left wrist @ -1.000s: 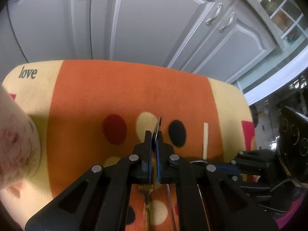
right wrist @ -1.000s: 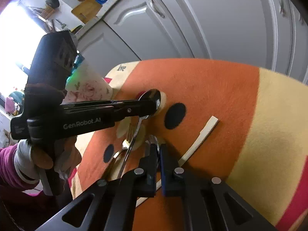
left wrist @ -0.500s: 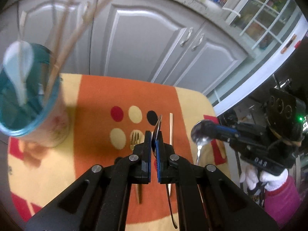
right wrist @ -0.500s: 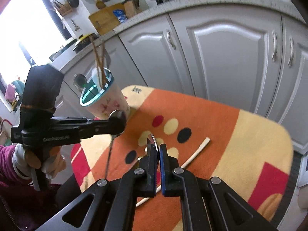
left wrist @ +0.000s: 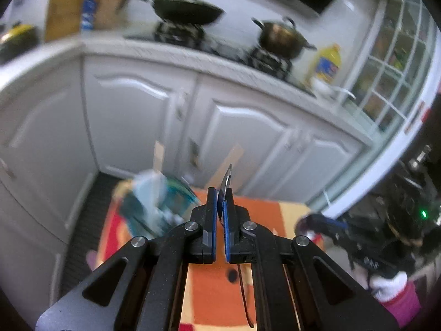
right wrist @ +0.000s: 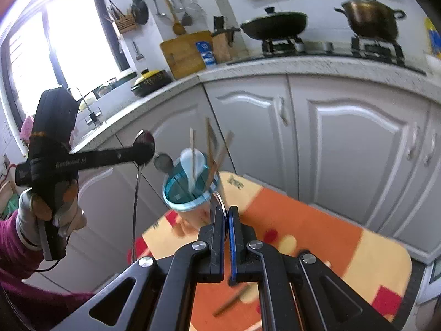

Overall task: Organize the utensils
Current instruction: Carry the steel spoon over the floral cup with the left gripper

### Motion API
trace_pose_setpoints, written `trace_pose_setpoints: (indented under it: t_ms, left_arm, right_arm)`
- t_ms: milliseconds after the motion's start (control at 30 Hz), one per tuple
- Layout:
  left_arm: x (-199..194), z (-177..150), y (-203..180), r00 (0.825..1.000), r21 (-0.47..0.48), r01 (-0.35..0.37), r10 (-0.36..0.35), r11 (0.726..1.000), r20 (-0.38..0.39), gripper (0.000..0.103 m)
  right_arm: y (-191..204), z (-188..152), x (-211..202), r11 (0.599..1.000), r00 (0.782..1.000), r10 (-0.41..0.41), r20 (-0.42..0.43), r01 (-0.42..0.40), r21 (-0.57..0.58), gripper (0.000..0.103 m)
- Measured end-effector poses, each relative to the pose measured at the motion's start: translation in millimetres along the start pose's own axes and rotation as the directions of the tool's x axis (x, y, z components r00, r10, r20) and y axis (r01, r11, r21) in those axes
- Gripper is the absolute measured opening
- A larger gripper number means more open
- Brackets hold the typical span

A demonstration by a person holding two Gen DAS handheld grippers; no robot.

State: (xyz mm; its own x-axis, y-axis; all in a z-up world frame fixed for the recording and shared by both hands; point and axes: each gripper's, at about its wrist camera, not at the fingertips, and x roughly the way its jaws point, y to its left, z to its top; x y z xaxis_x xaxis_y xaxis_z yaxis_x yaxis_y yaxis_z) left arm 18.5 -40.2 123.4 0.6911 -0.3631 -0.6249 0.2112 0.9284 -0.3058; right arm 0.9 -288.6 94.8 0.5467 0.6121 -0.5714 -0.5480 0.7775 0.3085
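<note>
My left gripper is shut on a metal spoon whose bowl sticks up between the pads and whose handle hangs down; it also shows in the right wrist view, high to the left of the cup. My right gripper is shut on a second metal spoon, seen edge-on. A teal-rimmed utensil cup stands on the orange and cream mat with a white spoon and wooden sticks in it; it is blurred in the left wrist view. Both grippers are well above the mat.
White cabinet doors stand behind the mat, with a stove counter, wok and pot above. A wooden stick lies on the mat near my right gripper. My gloved right hand shows at the far right.
Both grippers have risen high above the mat with their spoons. The views now tilt up to the counter, and the cup sits below and ahead of both.
</note>
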Motion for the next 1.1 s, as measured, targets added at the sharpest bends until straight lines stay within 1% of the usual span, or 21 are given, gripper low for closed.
trace_pose_setpoints:
  t_ms: [100,233,300,400,567,700,800,900,967,1033,1100]
  left_arm:
    - [-5,21,18,0.996,-0.007,-0.066,0.066,0.998,0.054,0.002]
    - [0,36,37,0.986,-0.013,-0.133,0.134,0.991,0.100,0.002]
    - [7,41,46,0.981,-0.021,-0.160,0.161,0.987,0.111,0.002]
    - [17,47,56,0.973,-0.020,-0.188,0.189,0.982,0.130,0.002]
    - [33,47,59,0.958,-0.001,-0.235,0.231,0.972,0.168,0.002]
    - [45,42,60,0.941,0.033,-0.285,0.273,0.958,0.200,0.002]
    - [53,38,64,0.928,0.048,-0.317,0.299,0.947,0.223,0.002]
    - [60,31,67,0.922,0.051,-0.331,0.312,0.942,0.231,0.002]
    - [64,26,69,0.911,0.055,-0.352,0.329,0.934,0.247,0.002]
    - [67,24,70,0.907,0.054,-0.360,0.336,0.931,0.253,0.002]
    - [71,19,72,0.911,0.048,-0.355,0.334,0.934,0.241,0.002]
  right_arm:
    - [20,22,13,1.000,1.000,-0.013,0.021,0.013,-0.029,0.003]
    - [35,49,33,0.997,0.997,-0.057,0.056,0.059,-0.051,0.003]
    - [41,60,45,0.992,0.993,-0.095,0.074,0.100,-0.071,0.003]
    - [46,75,62,0.990,0.990,-0.113,0.088,0.119,-0.072,0.002]
    - [53,90,91,0.977,0.978,-0.177,0.112,0.188,-0.101,0.003]
    - [58,94,112,0.963,0.966,-0.222,0.132,0.239,-0.127,0.003]
    - [67,93,128,0.938,0.953,-0.266,0.143,0.290,-0.189,0.003]
    - [70,90,139,0.921,0.943,-0.295,0.153,0.323,-0.217,0.003]
    - [72,88,145,0.910,0.937,-0.308,0.168,0.341,-0.235,0.003]
    - [74,86,149,0.897,0.927,-0.325,0.185,0.364,-0.249,0.003]
    - [76,84,153,0.890,0.925,-0.330,0.187,0.371,-0.264,0.003]
